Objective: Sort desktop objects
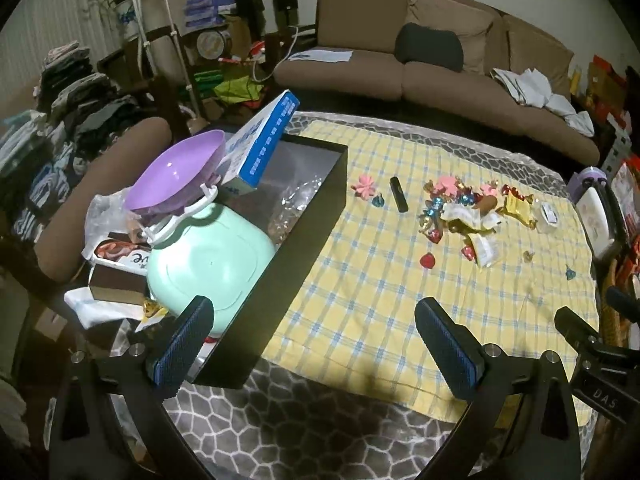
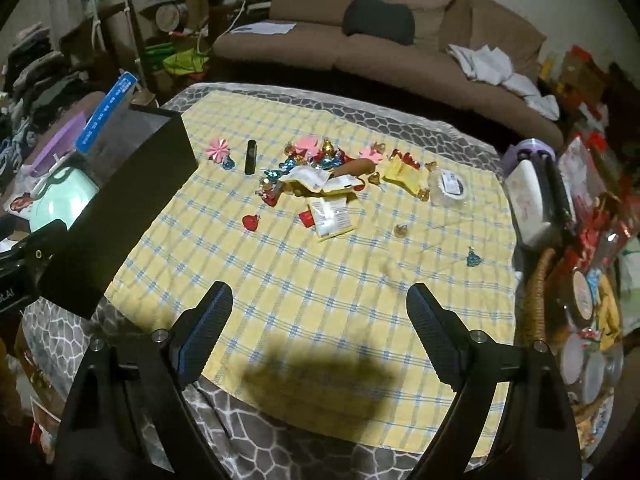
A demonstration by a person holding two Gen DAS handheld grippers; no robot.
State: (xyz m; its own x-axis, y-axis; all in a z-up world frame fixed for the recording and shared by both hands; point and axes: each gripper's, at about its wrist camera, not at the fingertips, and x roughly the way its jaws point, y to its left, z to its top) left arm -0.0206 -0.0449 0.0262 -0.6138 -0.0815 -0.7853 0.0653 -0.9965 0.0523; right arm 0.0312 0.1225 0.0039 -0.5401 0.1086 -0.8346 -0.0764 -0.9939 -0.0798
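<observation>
A pile of foil candies and wrappers lies on the yellow checked cloth, with a black tube, pink paper flowers, a red candy and a blue candy apart. A black box stands at the cloth's left edge. My left gripper is open and empty, near the box's front corner. My right gripper is open and empty above the cloth's near part. The pile also shows in the left wrist view.
Left of the box stand a mint container, a purple bowl and a blue-white carton. A white device and a wicker basket crowd the table's right edge. A brown sofa is behind.
</observation>
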